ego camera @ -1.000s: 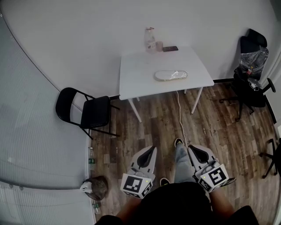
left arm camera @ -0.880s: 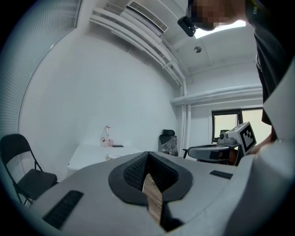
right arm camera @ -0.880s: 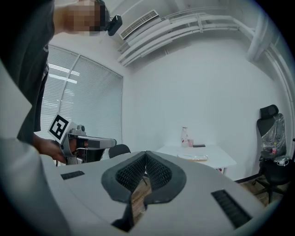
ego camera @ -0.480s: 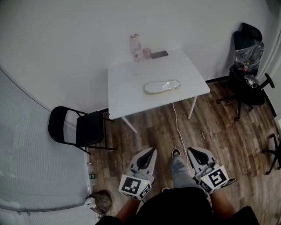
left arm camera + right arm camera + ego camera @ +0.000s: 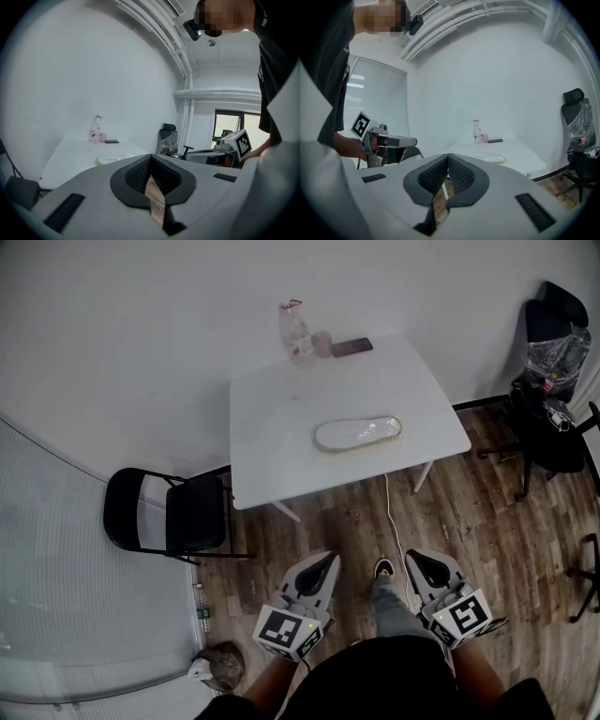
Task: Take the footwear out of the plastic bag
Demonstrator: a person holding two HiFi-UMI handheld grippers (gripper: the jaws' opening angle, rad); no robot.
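A pale shoe wrapped in a clear plastic bag (image 5: 358, 433) lies near the front middle of the white table (image 5: 272, 437). It also shows small in the left gripper view as the bagged shoe (image 5: 115, 159) and in the right gripper view as the bagged shoe (image 5: 490, 159). My left gripper (image 5: 323, 567) and right gripper (image 5: 419, 564) are both shut and empty, held low above the wooden floor, well short of the table. Each points roughly toward the table.
A spray bottle (image 5: 294, 332), a small cup (image 5: 323, 343) and a phone (image 5: 351, 347) stand at the table's far edge. A black folding chair (image 5: 173, 515) is left of the table, an office chair (image 5: 553, 409) to the right. A white cable (image 5: 388, 512) runs along the floor.
The table has come nearer and lower in the head view while I walk toward it. Both grippers stay shut and keep their place in front of me.
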